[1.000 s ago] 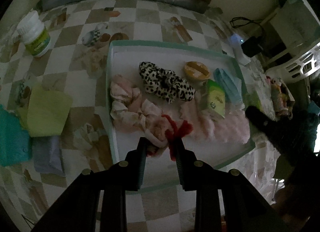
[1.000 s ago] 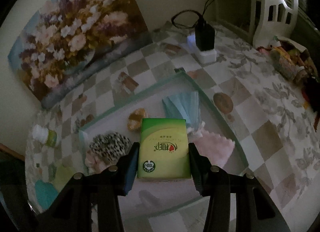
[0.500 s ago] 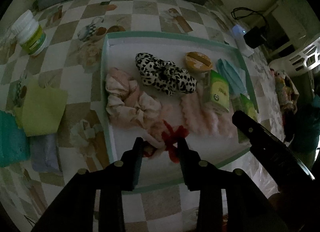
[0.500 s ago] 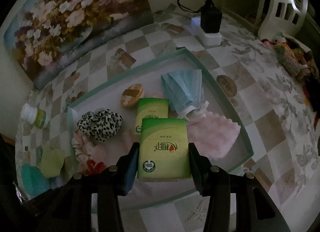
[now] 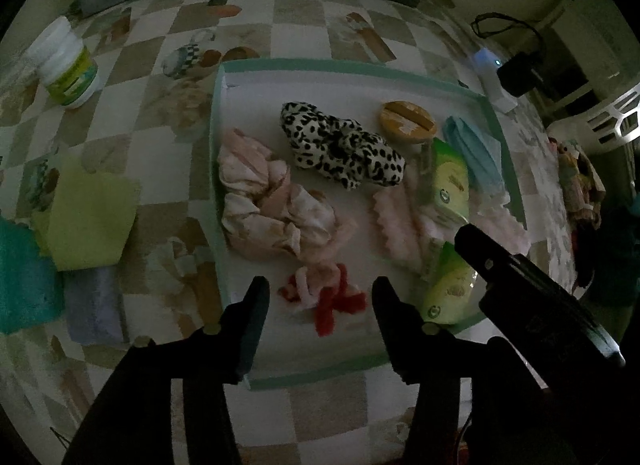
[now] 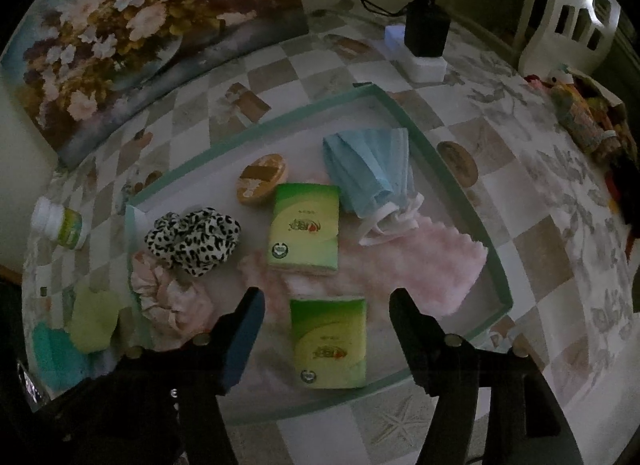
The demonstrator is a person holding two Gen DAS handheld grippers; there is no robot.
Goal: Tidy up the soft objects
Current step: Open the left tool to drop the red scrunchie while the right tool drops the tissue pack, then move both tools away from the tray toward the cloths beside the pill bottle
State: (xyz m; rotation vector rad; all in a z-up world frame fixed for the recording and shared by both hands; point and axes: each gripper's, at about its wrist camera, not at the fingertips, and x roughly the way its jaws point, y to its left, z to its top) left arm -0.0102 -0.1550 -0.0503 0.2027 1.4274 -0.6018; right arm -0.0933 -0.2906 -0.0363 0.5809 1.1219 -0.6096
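Checkered table [image 5: 328,25] | tray [image 5: 352,65] crowded | near rim: tissue pack [image 6: 328,341]

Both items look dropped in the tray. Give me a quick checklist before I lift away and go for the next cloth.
1. Left hand-held gripper let go of red and pink scrunchie: ok, jaws just opened, pads clear.
2. Right hand-held gripper let go of near tissue pack: ok, jaws just opened.
3. Both lie inside tray: ok.
4. Tissue pack lying flat: ok.
5. Green cloth outside tray: not ok, still to sort.
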